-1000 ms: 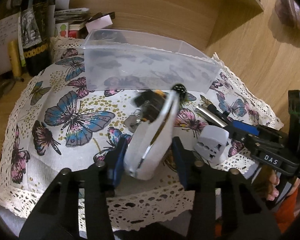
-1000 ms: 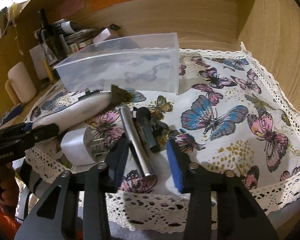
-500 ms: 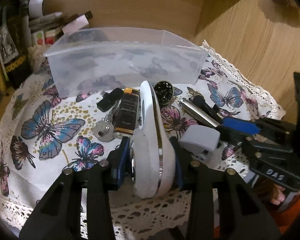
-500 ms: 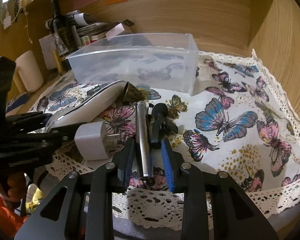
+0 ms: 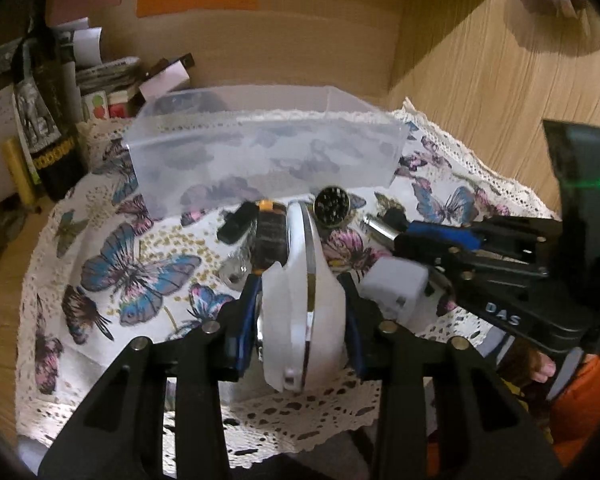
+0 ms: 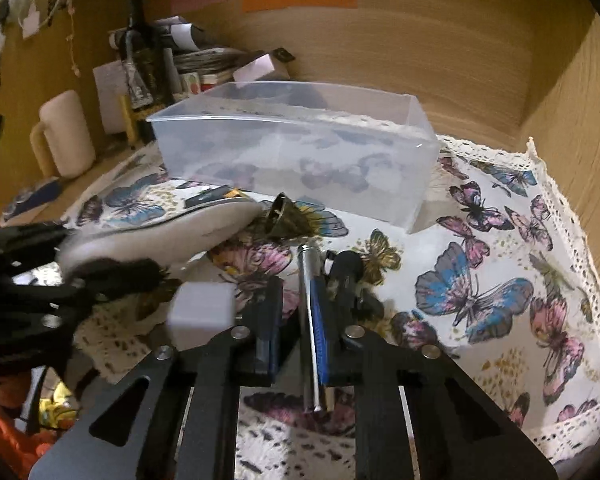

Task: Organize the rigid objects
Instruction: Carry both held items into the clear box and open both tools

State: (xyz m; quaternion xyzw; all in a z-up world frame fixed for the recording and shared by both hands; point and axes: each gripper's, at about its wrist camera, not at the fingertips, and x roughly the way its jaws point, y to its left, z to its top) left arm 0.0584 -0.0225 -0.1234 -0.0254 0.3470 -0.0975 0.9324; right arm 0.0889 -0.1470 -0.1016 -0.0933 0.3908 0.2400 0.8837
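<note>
My left gripper (image 5: pixel 300 320) is shut on a white computer mouse (image 5: pixel 300 300), held on its side above the butterfly cloth; the mouse also shows in the right wrist view (image 6: pixel 168 236). My right gripper (image 6: pixel 298 328) is shut on a silver metal tube (image 6: pixel 310 320) and holds it off the cloth. A clear plastic box (image 5: pixel 260 160) stands behind, open-topped (image 6: pixel 300 148). On the cloth lie a white plug adapter (image 5: pixel 392 288), a brass bell (image 6: pixel 286 216), a black and orange lighter (image 5: pixel 270 236), a small black stick (image 5: pixel 236 224), a key (image 5: pixel 234 272) and a black clip (image 6: pixel 346 276).
The butterfly cloth (image 6: pixel 500 280) covers a wooden desk. A dark bottle (image 5: pixel 48 120), papers and small boxes stand at the back left. A cream mug (image 6: pixel 66 136) is at the left. Wooden walls close the back and right.
Both grippers have lifted what they hold. The right gripper closed on the silver tube and raised it. The left gripper turned the mouse upright and raised it toward the box.
</note>
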